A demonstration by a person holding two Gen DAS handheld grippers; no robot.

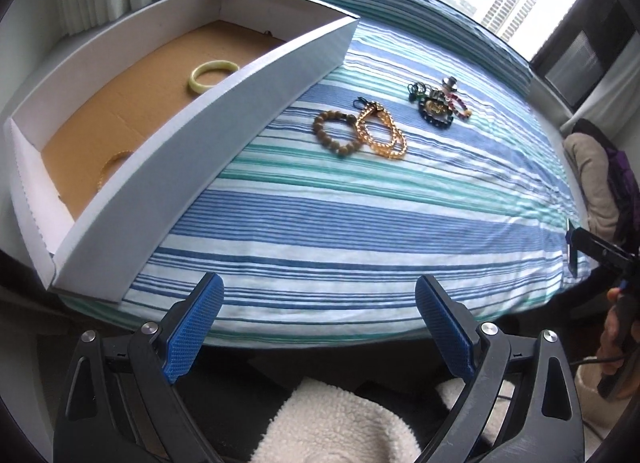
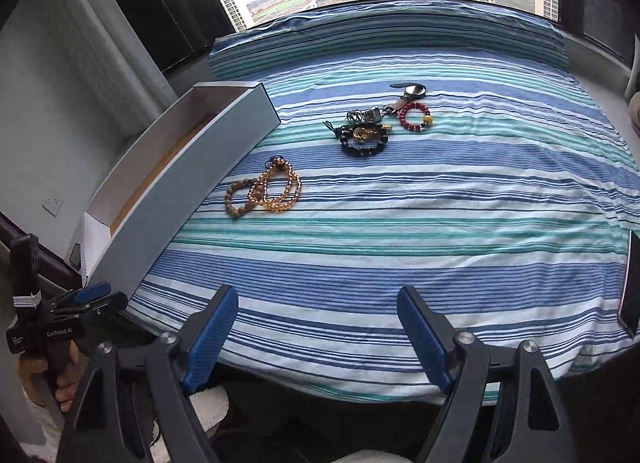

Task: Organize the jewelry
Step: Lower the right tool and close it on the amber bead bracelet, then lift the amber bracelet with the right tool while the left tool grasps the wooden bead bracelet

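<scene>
Both grippers, left [image 1: 316, 327] & right [image 2: 318, 337], spread wide, empty, at bed [image 2: 440, 247] edge; next: pinch wood bracelet [image 1: 336, 133] w/ left at outer arc, clear of gold chain [image 1: 386, 135], lift over box [image 1: 256, 75] wall, beside bangle [image 1: 212, 77].

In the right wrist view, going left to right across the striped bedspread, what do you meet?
White cardboard box → brown wooden bead bracelet → golden bead strand → black bead bracelet → red bead bracelet.
</scene>
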